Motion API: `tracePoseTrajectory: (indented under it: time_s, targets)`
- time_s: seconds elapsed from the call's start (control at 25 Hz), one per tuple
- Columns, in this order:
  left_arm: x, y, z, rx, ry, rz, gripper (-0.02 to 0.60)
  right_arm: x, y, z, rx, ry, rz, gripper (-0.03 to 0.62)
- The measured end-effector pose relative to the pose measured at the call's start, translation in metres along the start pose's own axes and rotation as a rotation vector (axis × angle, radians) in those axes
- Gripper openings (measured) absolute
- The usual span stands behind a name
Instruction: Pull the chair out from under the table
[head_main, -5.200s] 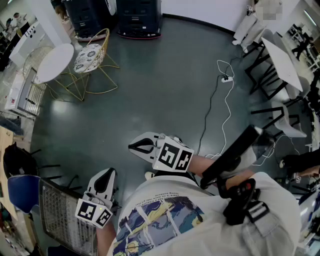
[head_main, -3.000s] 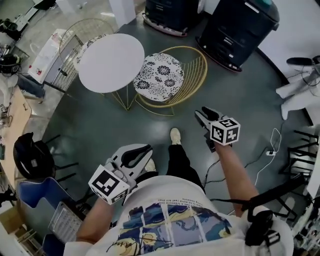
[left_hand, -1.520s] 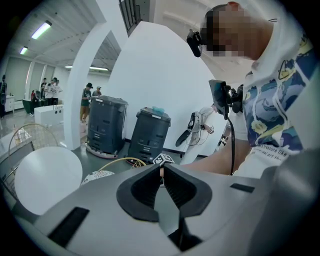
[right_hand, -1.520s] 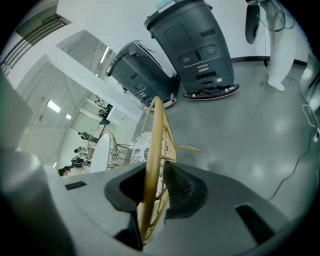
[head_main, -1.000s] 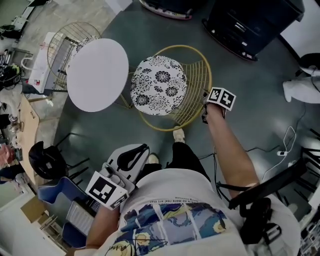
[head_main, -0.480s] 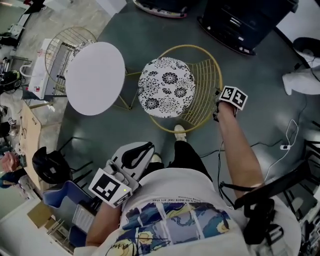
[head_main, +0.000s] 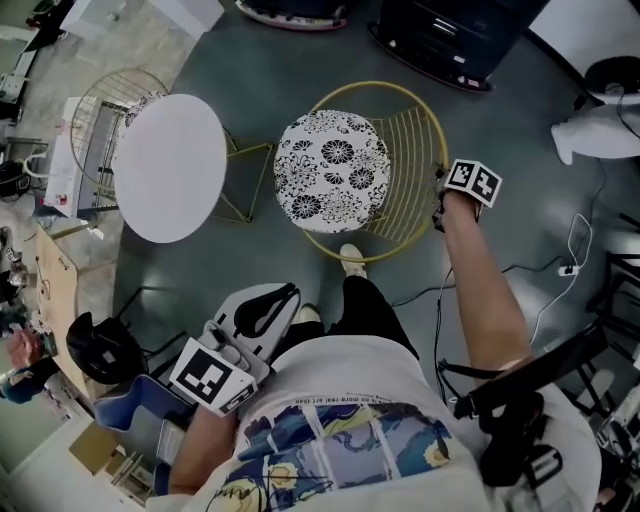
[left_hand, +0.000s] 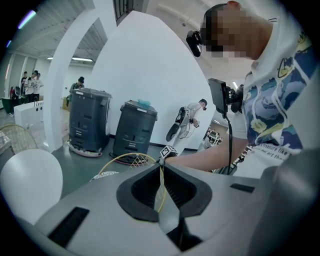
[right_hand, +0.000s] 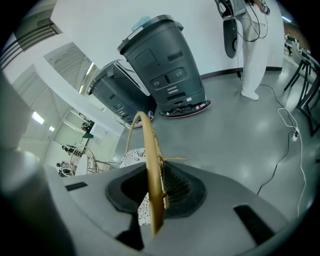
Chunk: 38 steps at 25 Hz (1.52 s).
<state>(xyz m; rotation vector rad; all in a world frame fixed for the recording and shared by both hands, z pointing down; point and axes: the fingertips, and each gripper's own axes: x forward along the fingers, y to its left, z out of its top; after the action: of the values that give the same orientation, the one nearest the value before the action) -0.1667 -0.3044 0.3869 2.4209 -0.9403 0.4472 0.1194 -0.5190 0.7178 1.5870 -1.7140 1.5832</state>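
Right gripper: my right gripper (head_main: 440, 200) is at the right of centre in the head view, at the end of my outstretched arm. Its jaws are nearly together and clamped on the top rim of the gold wire chair (head_main: 372, 86) with a round black-and-white flowered cushion.
Grip detail: in the right gripper view the gold rim (right_hand: 148, 150) runs upright between the two dark pads of that gripper (right_hand: 157, 167), which press on it from both sides. One thin wire of the chair's back pokes out just beside the pads.
Left gripper: my left gripper (head_main: 286, 295) is in the lower left of the head view, close to my body and well apart from the chair. In its own view the jaw tips (left_hand: 161, 165) meet and I see nothing held between them.
Chair: it stands in the upper centre of the head view on the dark grey floor (head_main: 250, 260), with its curved wire back towards the right of the frame. My light shoe (head_main: 350, 257) is just below its rim.
Table: the round white table (head_main: 170, 165) is at the upper left, beside the chair. The cushion is clear of the tabletop, with a strip of floor and gold legs showing between them.
Background: two dark grey bins (right_hand: 165, 65) stand beyond the chair in the right gripper view.
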Motion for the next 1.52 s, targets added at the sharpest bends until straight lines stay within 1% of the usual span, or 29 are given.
tracePoseTrajectory:
  time_s: [0.32, 0.52, 0.72, 0.88, 1.04, 1.28, 1.4, 1.52]
  targets:
    - [0.016, -0.008, 0.005, 0.019, 0.023, -0.029, 0.02, -0.012, -0.038, 0.029, 0.004, -0.02, -0.018, 0.066]
    - [0.025, -0.016, 0.013, 0.034, 0.032, -0.043, 0.02, -0.027, -0.071, 0.048, 0.023, -0.041, -0.029, 0.066]
    - [0.035, -0.017, 0.01, 0.038, 0.05, -0.05, 0.02, -0.034, -0.107, 0.063, 0.05, -0.067, -0.05, 0.066]
    - [0.034, -0.018, 0.004, 0.041, 0.051, -0.056, 0.02, -0.041, -0.128, 0.065, 0.078, -0.087, -0.067, 0.066]
    - [0.034, -0.018, 0.005, 0.042, 0.054, -0.06, 0.02, -0.046, -0.14, 0.068, 0.106, -0.105, -0.076, 0.066]
    - [0.031, -0.028, -0.001, 0.042, 0.053, -0.055, 0.02, -0.058, -0.155, 0.067, 0.121, -0.121, -0.079, 0.067]
    - [0.024, -0.032, -0.006, 0.039, 0.05, -0.042, 0.02, -0.055, -0.152, 0.062, 0.122, -0.123, -0.06, 0.071]
    - [0.021, -0.04, -0.01, 0.042, 0.042, -0.045, 0.02, -0.058, -0.149, 0.062, 0.107, -0.144, -0.036, 0.075]
